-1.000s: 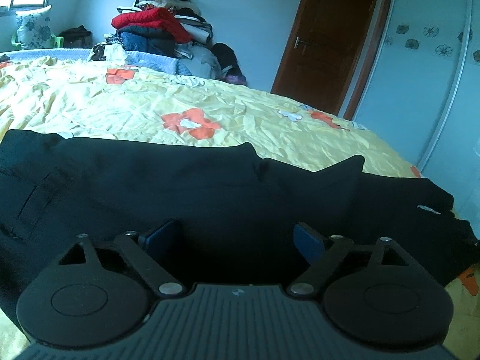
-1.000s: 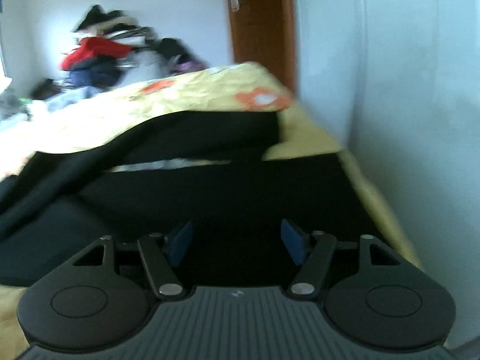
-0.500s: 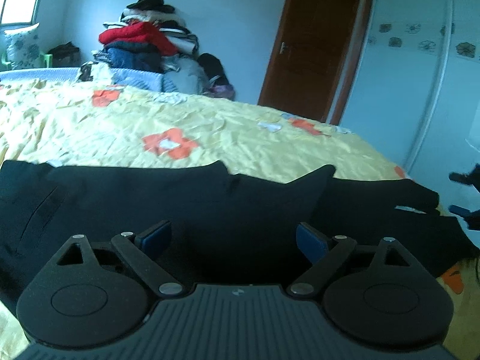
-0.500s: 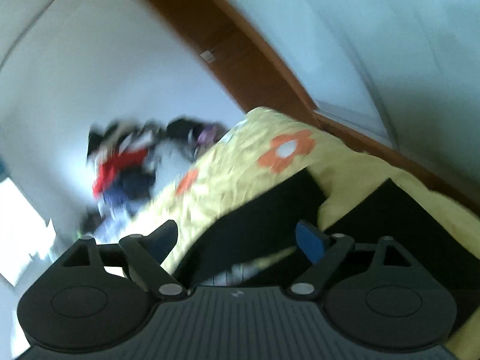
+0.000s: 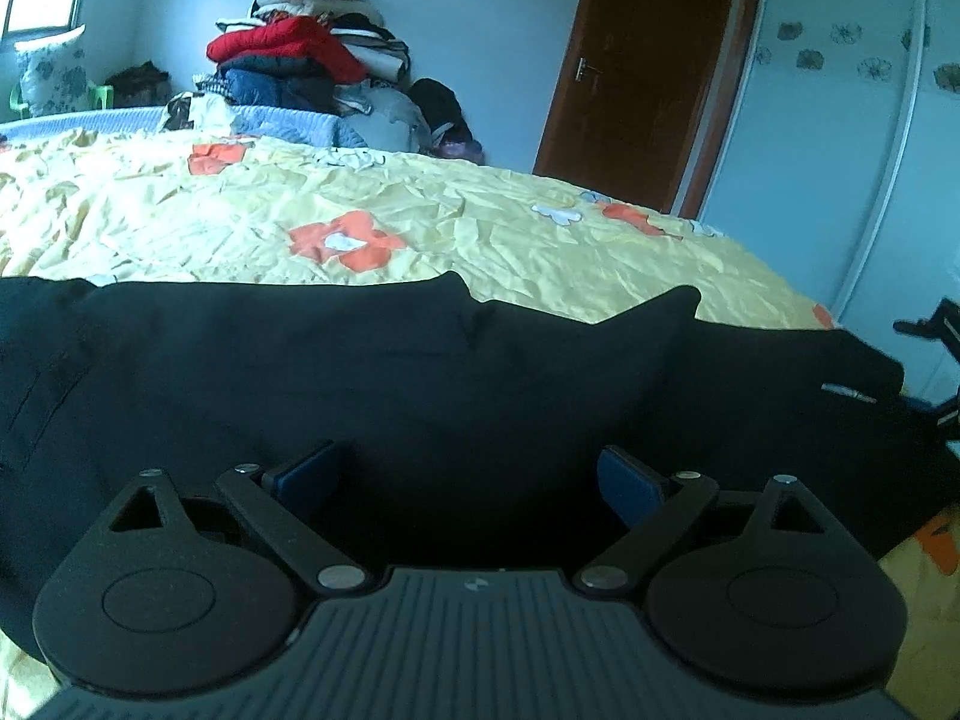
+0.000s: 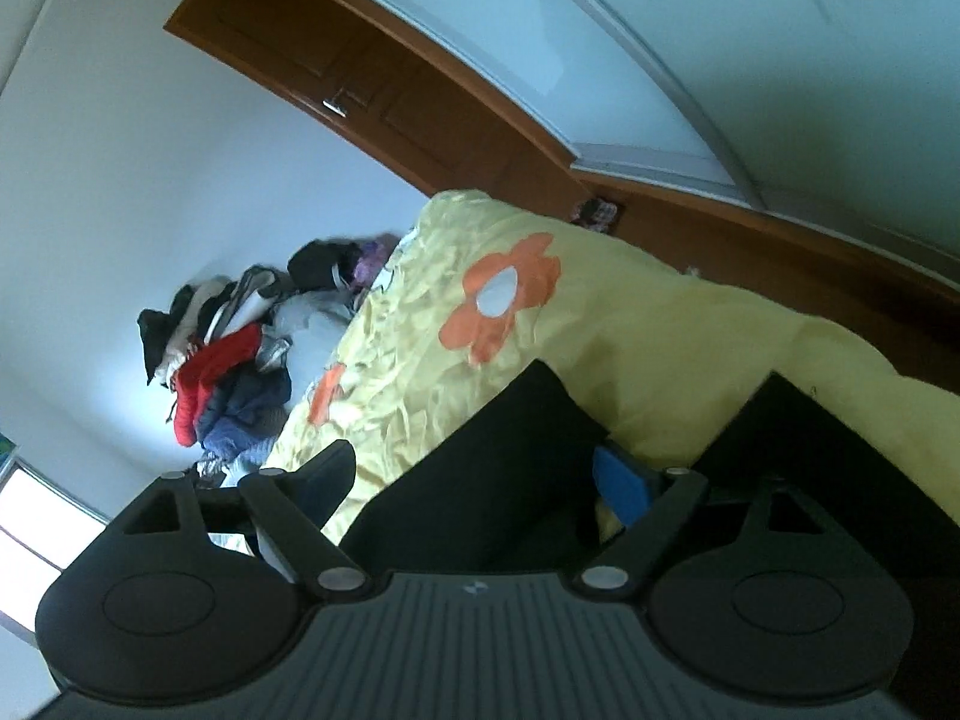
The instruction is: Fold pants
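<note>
Your left gripper point(image 5: 465, 474) has its two blue-padded fingers point(image 5: 624, 480) spread wide apart with nothing clamped between them, and it sits low over the black pants point(image 5: 360, 372). The pants lie stretched sideways across the near part of the bed point(image 5: 480, 228), spanning almost the whole left wrist view, with two pointed folds of fabric rising along their far edge.

Your right gripper point(image 6: 480, 480) is rolled over so its view is tilted, and its fingers are likewise apart and hold nothing. One pants leg point(image 6: 492, 480) runs up between them, its squared end lying on the yellow floral bedspread point(image 6: 630, 324) just beyond the blue pad point(image 6: 621, 489). A second dark stretch of the pants point(image 6: 828, 468) lies past that pad, with a strip of bedspread showing between the two.

In the left wrist view, your right gripper also shows at the far right edge point(image 5: 936, 336), near the end of the pants.

Further out, a heap of clothes point(image 5: 300, 60) is piled at the far side of the bed, and a brown door point(image 5: 636, 78) stands beside a pale wardrobe panel point(image 5: 828, 120).
</note>
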Demonstrator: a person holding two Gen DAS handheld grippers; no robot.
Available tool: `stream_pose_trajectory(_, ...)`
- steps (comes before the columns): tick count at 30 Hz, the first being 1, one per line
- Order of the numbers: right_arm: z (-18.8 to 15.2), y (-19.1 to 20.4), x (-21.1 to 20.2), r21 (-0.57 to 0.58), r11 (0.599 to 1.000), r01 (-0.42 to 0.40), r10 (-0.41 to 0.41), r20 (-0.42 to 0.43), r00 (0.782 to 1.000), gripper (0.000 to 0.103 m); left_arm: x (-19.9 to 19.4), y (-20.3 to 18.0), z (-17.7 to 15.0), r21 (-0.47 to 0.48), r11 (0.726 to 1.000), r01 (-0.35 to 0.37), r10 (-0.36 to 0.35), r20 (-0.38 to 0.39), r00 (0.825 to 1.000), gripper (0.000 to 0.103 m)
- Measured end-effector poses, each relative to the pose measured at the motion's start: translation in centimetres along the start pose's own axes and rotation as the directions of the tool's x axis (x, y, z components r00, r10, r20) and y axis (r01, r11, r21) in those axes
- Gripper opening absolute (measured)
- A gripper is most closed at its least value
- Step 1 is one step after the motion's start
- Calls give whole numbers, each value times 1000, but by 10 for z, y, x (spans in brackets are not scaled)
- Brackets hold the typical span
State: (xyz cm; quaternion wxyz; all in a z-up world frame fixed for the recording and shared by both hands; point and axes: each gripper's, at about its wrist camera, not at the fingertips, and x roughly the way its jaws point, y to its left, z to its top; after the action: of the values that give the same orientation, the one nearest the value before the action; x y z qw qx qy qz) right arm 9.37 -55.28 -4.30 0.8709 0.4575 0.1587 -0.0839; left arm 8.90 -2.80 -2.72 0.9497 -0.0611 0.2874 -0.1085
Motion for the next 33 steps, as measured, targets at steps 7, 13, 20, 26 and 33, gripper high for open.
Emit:
stream_pose_trajectory(7,7,6,3,0,997,-80,80,32,996,88,3,0,0,2,1000,3,-3,-9,1000,98)
stream_pose_trajectory(13,11,13,6,-21,995,-101,102,33,994,88,4,-2,-1,12,1000,1,-1,-15,1000,99)
stream_pose_trajectory(20,2,14,-8,-60,998,33,-27,98,995,88,6,-2,0,9,1000,4,-4,-17,1000,100)
stream_pose_trajectory(26,-15,17,-13,-13,995,-104,104,4,995,88,6,-3,-1,11,1000,5,-5,-20,1000,101)
stream_pose_trajectory(33,-21,15,11,25,998,-62,63,-23,998,88,6,-2,-1,4,1000,9,-9,-18,1000,101)
